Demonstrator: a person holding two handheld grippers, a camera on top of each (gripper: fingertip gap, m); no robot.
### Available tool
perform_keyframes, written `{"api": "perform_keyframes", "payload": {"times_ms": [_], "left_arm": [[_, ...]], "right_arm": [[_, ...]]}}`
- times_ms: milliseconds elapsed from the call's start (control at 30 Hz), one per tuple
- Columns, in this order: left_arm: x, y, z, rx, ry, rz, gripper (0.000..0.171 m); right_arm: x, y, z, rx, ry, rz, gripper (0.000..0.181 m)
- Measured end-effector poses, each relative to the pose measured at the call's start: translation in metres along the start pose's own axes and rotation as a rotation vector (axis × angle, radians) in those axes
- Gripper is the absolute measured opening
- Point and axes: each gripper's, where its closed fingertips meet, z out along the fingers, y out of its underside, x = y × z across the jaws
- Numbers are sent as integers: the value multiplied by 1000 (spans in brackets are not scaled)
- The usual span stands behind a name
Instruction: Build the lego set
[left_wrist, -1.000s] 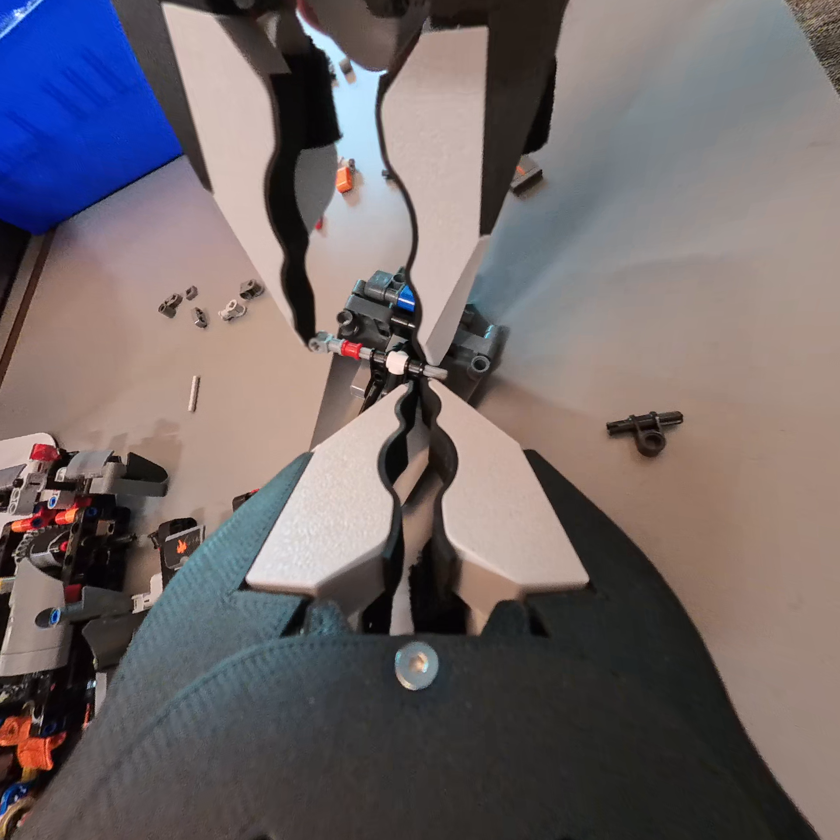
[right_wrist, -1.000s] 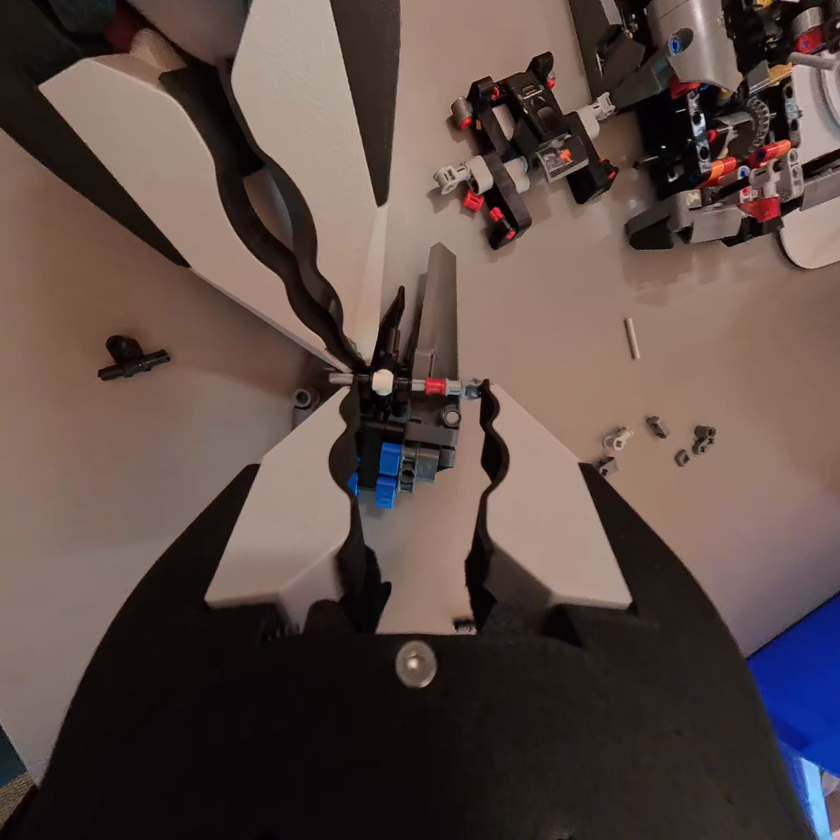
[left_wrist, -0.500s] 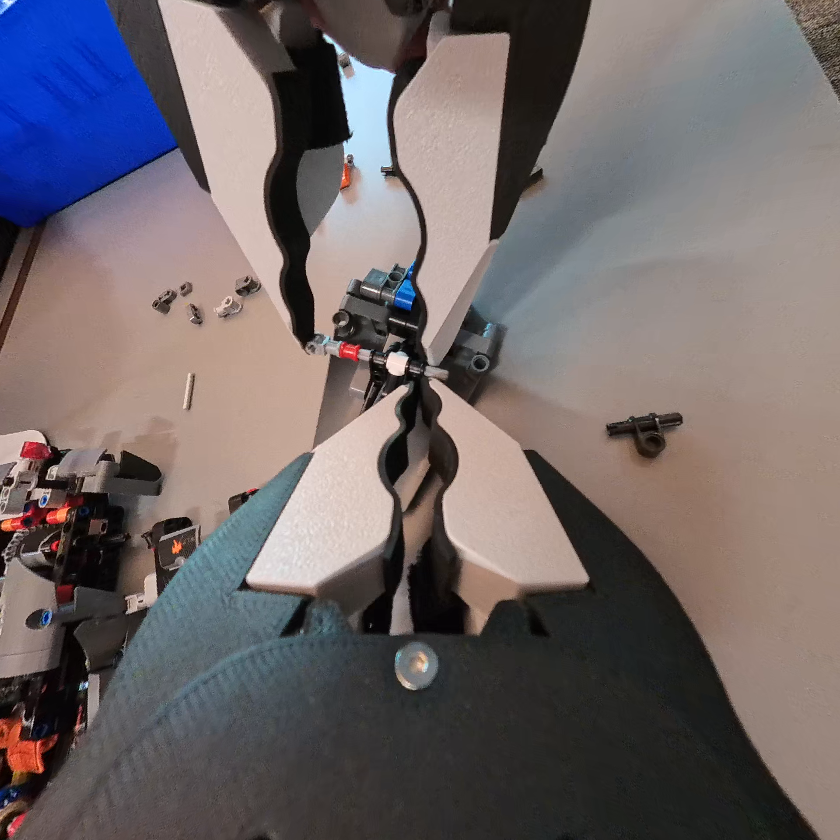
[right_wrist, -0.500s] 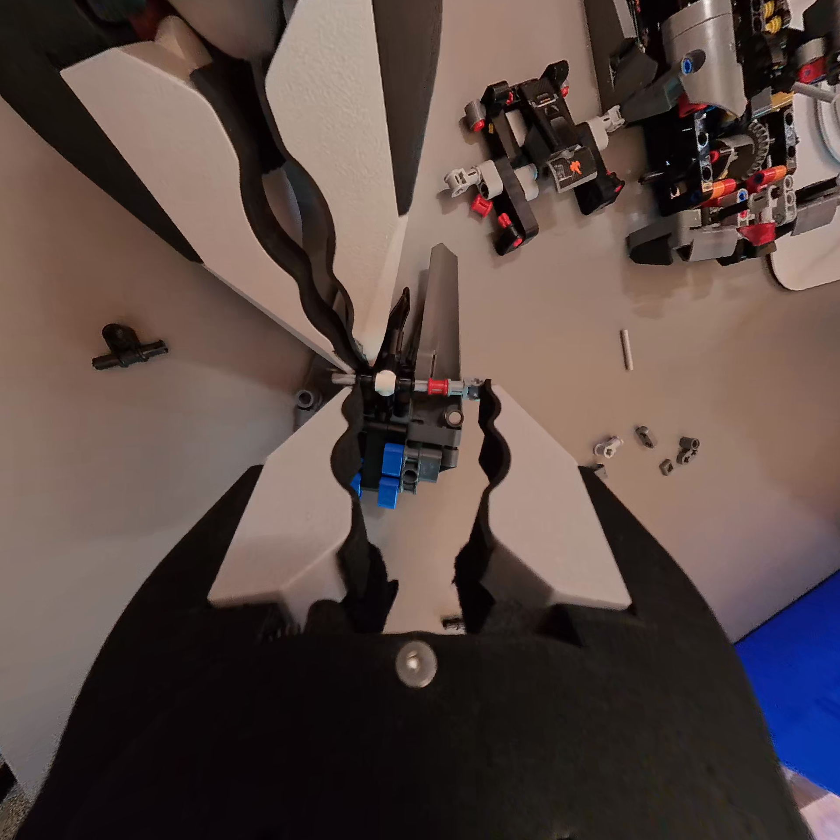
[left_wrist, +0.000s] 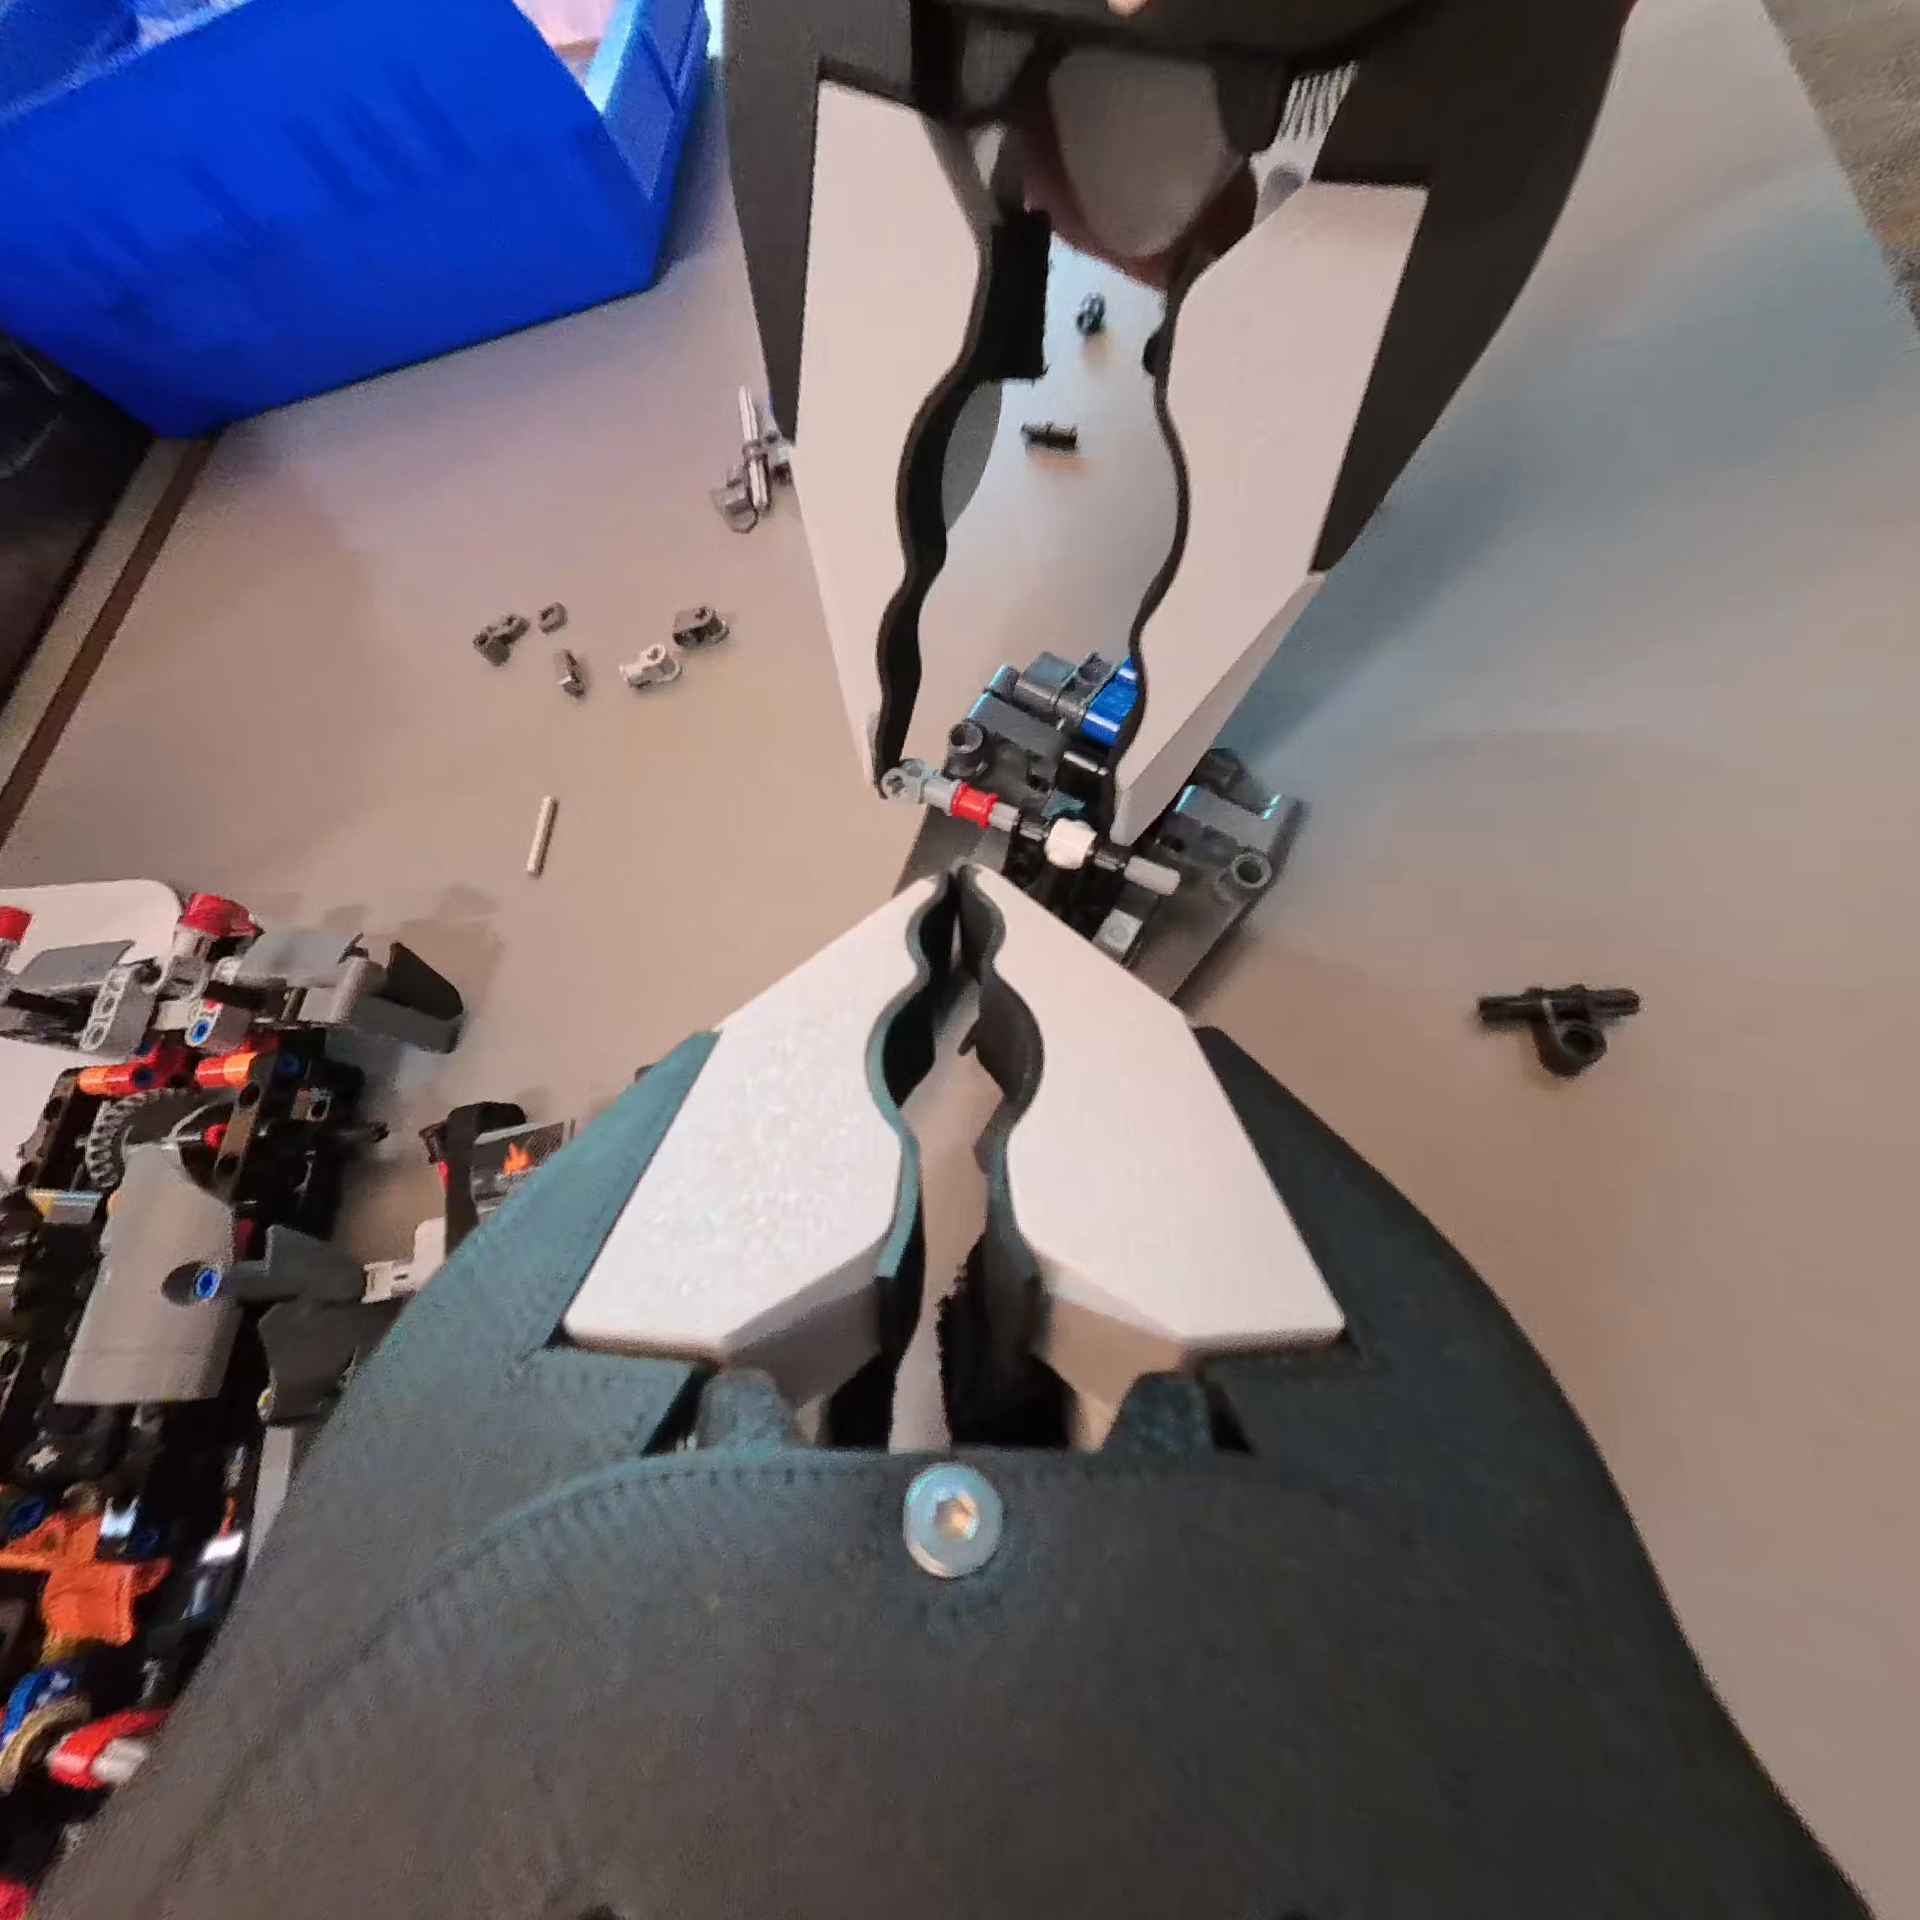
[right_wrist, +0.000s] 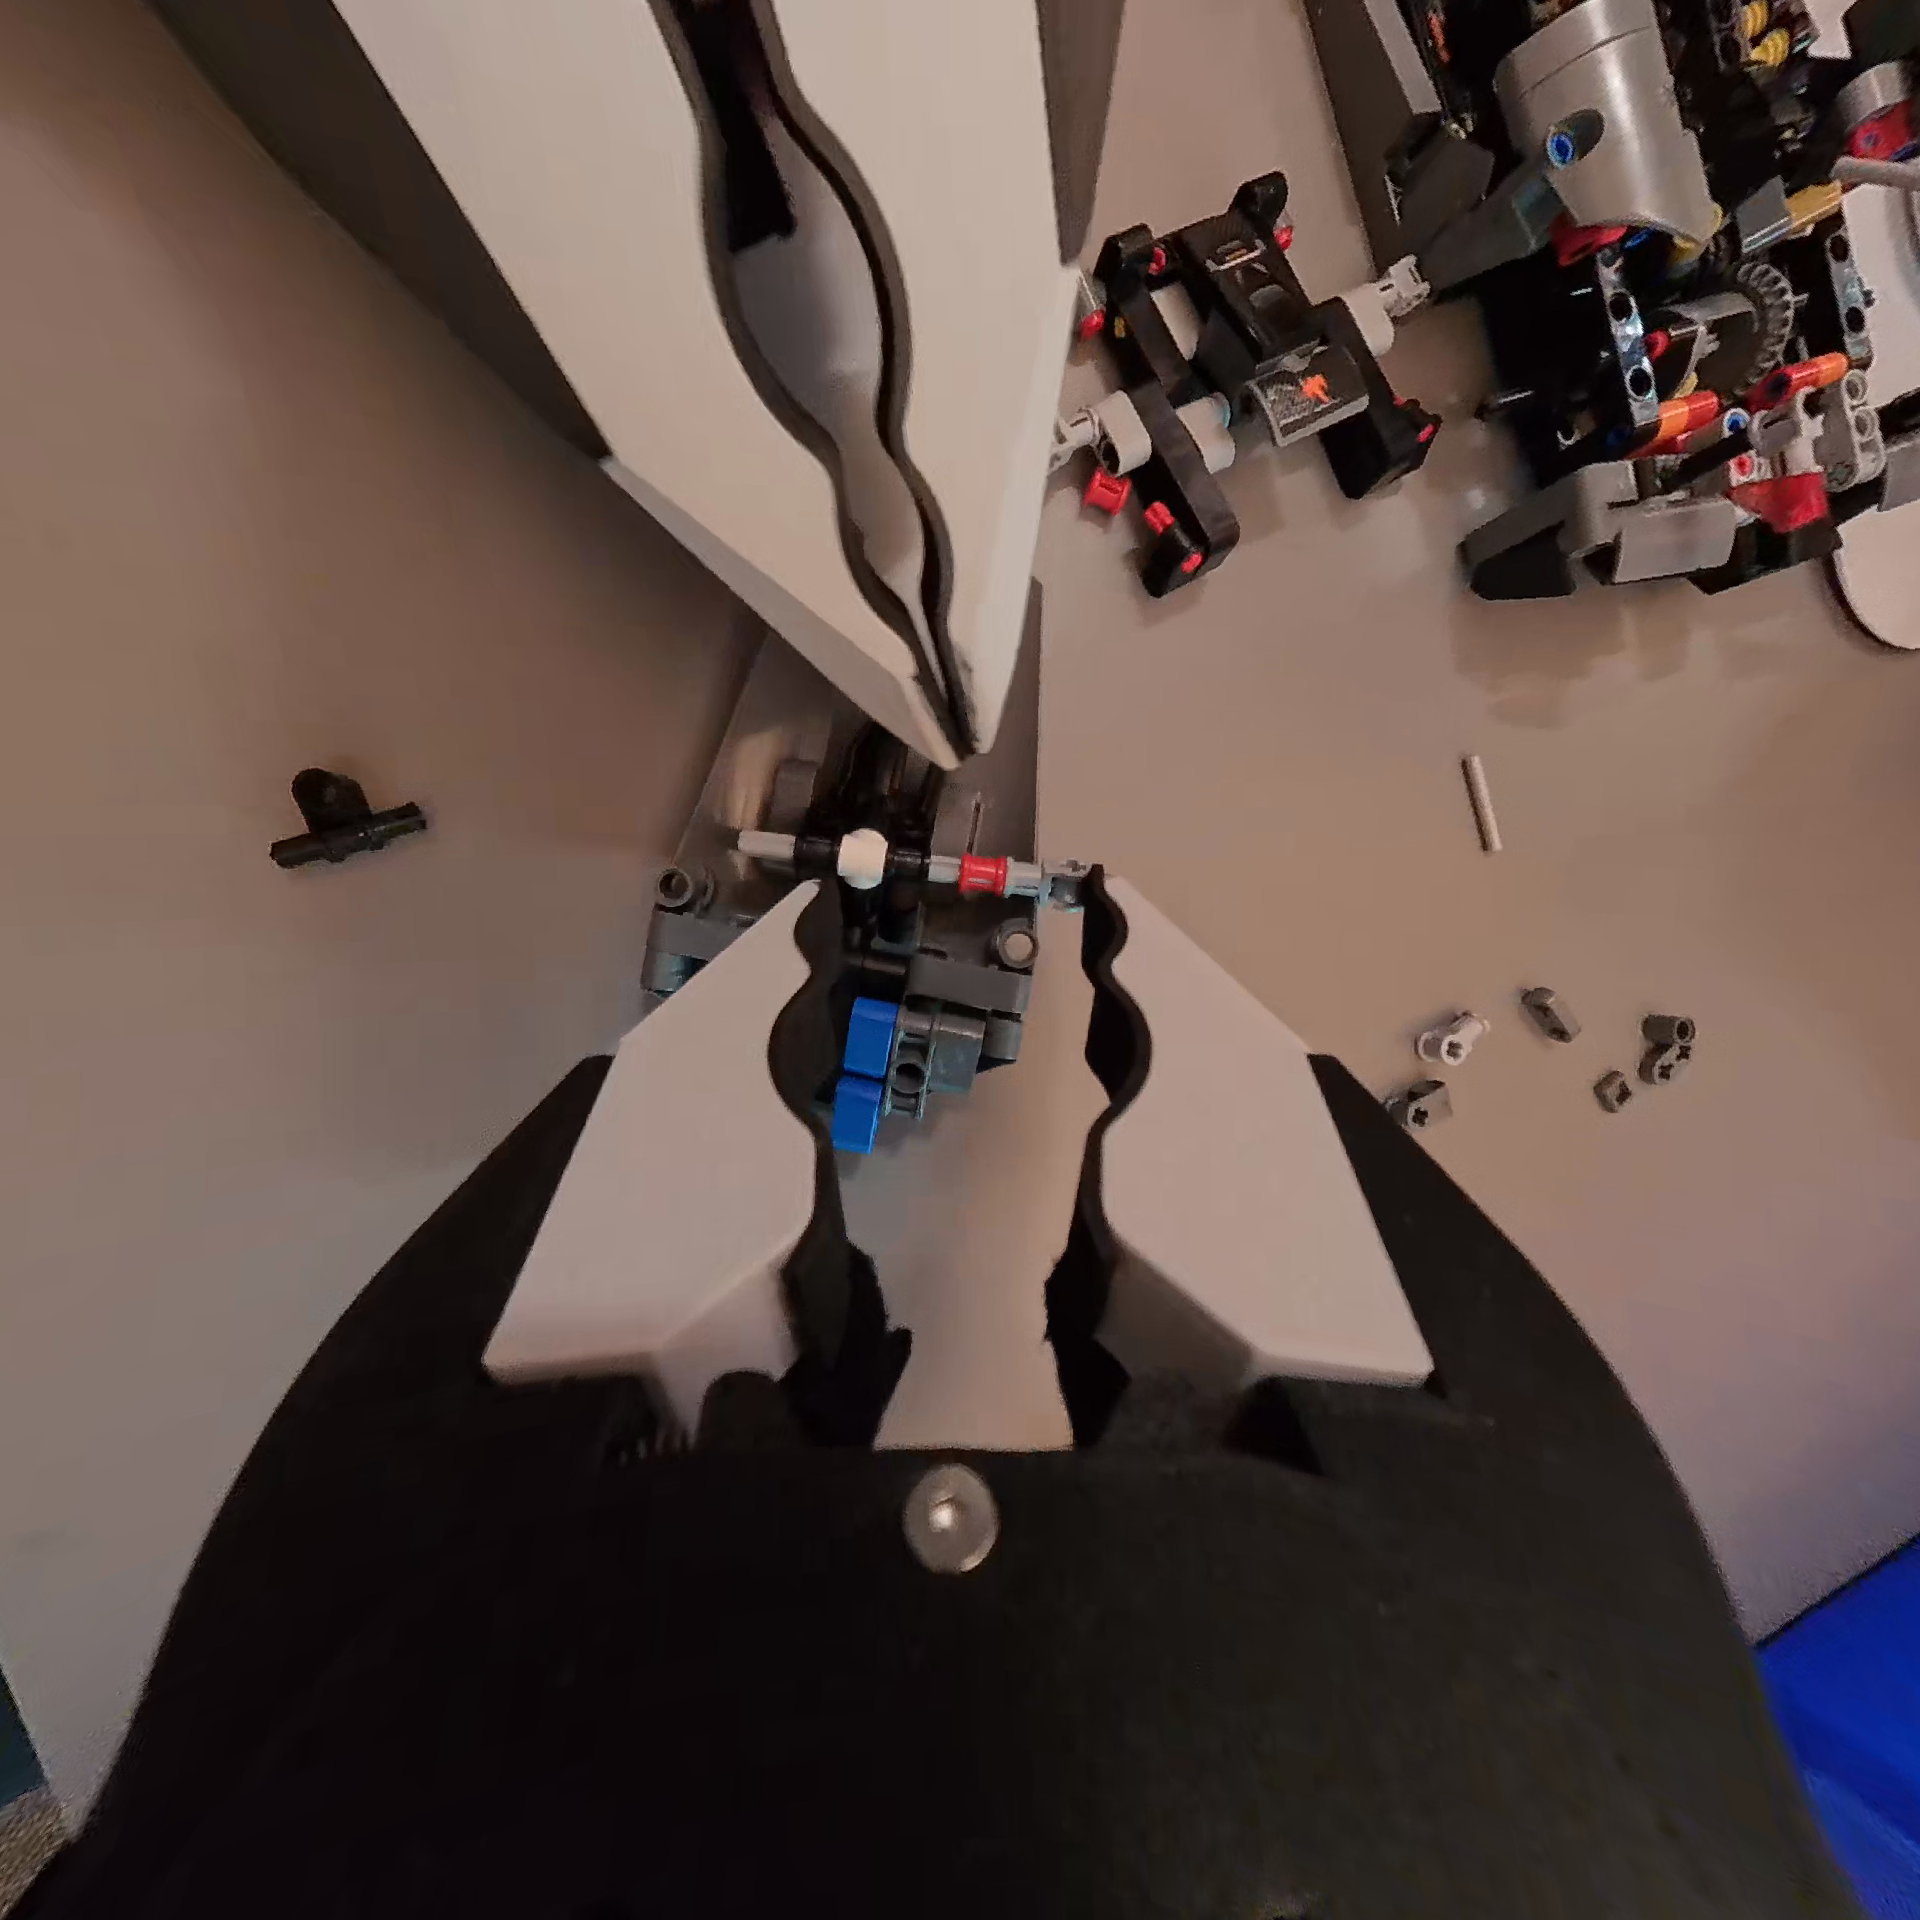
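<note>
Lego sub-assembly (right_wrist: 914, 997), dark grey with blue blocks and a thin cross-rod (right_wrist: 904, 868), lay on the worktop (left_wrist: 1558, 623) between both pairs of tongs. A second earlier the left tongs (left_wrist: 956, 899) had been pinched on its pointed end; now they were drawn back, tips nearly together, gripping nothing visible. The right tongs (right_wrist: 951, 899) stood spread around the block end, one tip touching the rod's end, not clamped. That release suggested the holding step was over. Outward lay a black connector (left_wrist: 1558, 1023), small grey bits (right_wrist: 1548, 1060) and the bigger model (right_wrist: 1662, 312).
</note>
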Motion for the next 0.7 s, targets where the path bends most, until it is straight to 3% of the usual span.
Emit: {"api": "perform_keyframes", "payload": {"times_ms": [67,400,633,700], "left_arm": [[-8,12,7,-73,-48,11,0],[-7,12,20,-74,27,-111,0],[-6,12,16,-67,38,-91,0],[-2,11,9,-51,65,-54,9]], "right_arm": [[-1,-1,0,12,-1,-5,44],[1,1,1,55,-6,44,45],[1,1,1,90,-30,83,44],[1,1,1,100,-30,85,44]]}}
